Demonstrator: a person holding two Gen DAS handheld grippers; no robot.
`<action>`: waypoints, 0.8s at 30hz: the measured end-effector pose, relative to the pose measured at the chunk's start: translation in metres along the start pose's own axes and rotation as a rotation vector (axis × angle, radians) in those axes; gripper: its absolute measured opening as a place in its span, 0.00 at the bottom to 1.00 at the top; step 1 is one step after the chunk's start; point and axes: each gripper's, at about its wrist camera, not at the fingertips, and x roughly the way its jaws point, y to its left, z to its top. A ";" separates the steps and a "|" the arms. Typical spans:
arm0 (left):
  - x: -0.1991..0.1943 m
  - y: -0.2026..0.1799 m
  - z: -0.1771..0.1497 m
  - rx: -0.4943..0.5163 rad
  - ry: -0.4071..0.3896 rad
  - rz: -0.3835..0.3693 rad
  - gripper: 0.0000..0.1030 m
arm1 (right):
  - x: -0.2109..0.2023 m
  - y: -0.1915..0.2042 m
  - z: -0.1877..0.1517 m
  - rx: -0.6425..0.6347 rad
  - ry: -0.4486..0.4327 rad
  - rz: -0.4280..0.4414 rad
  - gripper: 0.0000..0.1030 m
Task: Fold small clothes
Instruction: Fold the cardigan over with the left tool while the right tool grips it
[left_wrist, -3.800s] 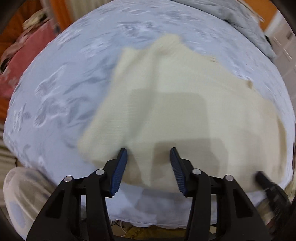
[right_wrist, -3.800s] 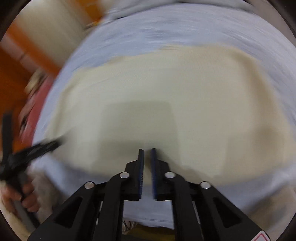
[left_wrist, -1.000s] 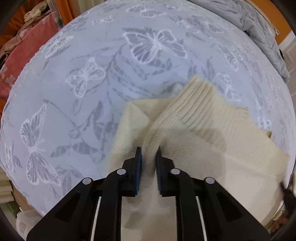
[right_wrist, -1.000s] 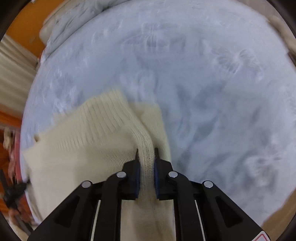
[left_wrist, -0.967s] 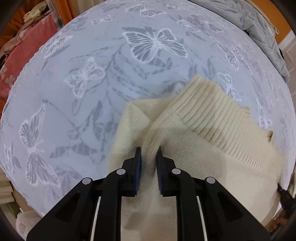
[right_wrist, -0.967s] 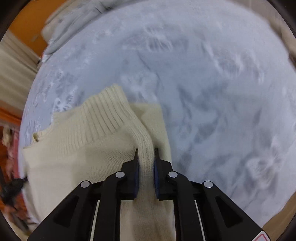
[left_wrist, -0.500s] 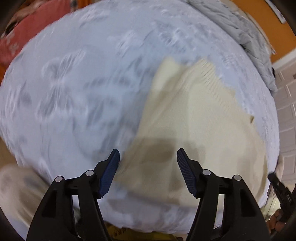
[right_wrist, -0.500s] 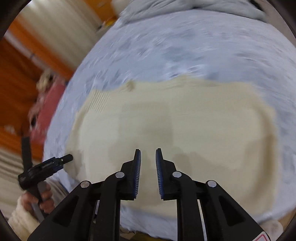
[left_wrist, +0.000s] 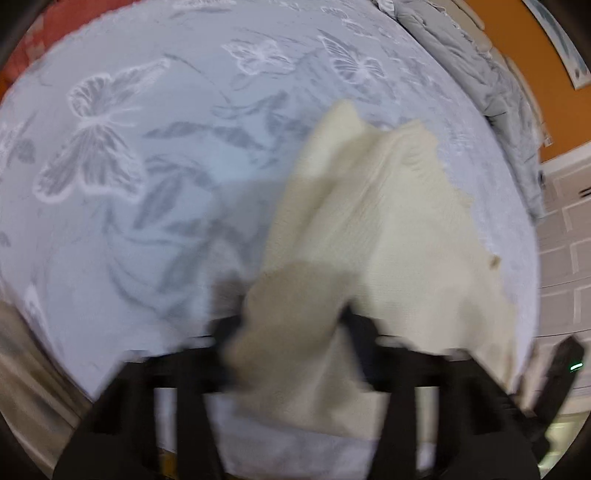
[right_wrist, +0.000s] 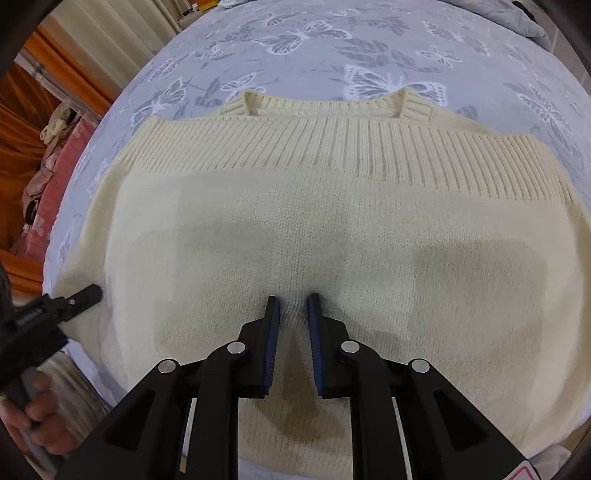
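Observation:
A cream knit sweater (right_wrist: 332, 221) lies folded on the bed, ribbed hem across its far side, neckline beyond. My right gripper (right_wrist: 293, 306) presses on the sweater's near middle, jaws a narrow gap apart with a pinch of knit bulging between them. In the blurred left wrist view the sweater (left_wrist: 388, 229) rises in a fold over my left gripper (left_wrist: 291, 321), jaws wide apart, cloth draped between and over them; the fingertips are hidden. The left gripper also shows at the sweater's left edge in the right wrist view (right_wrist: 74, 299).
The bed has a pale blue butterfly-print cover (right_wrist: 369, 44). A grey quilt (left_wrist: 480, 74) lies at the far right. A red cloth (right_wrist: 48, 192) and orange curtains are to the left. The bed's near edge runs just below the grippers.
Both grippers let go of the sweater's hem after laying it over, then drew back. The left gripper has since dropped onto the sweater's left edge; the right has settled on its middle.

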 end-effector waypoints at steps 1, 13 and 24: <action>-0.010 -0.006 0.002 0.007 -0.010 -0.003 0.27 | 0.000 -0.003 -0.001 0.006 -0.006 0.015 0.12; -0.092 -0.246 -0.078 0.601 -0.183 -0.165 0.22 | -0.104 -0.117 -0.075 0.321 -0.181 0.225 0.21; -0.006 -0.273 -0.209 0.911 -0.056 -0.004 0.64 | -0.149 -0.185 -0.120 0.382 -0.218 0.131 0.64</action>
